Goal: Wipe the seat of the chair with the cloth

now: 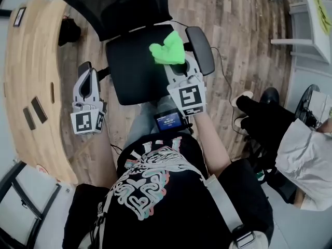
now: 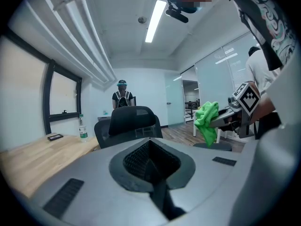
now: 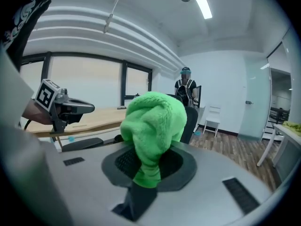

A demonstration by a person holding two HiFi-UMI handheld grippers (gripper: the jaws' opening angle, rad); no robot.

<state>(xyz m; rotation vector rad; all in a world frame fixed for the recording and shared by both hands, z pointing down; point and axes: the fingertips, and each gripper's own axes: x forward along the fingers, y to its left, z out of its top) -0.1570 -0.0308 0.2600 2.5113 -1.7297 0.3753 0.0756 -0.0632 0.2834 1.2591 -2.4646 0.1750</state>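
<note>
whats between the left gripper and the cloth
In the head view, a bare stretch of the black chair seat. The left gripper hangs off its left edge, and the green cloth is over its right side.

Left gripper (image 1: 85, 69) closed, right gripper (image 1: 177, 65) clamped

Wooden floor (image 1: 249, 19), black chair (image 1: 136, 71) standing, curved desk (image 1: 26, 61) alongside

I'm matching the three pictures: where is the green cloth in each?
Head view: cloth upper centre, over the chair seat.
Left gripper view: cloth right of centre, right of the chair.
Right gripper view: cloth centre, before the chair.
Shared landmark: the black chair.
</note>
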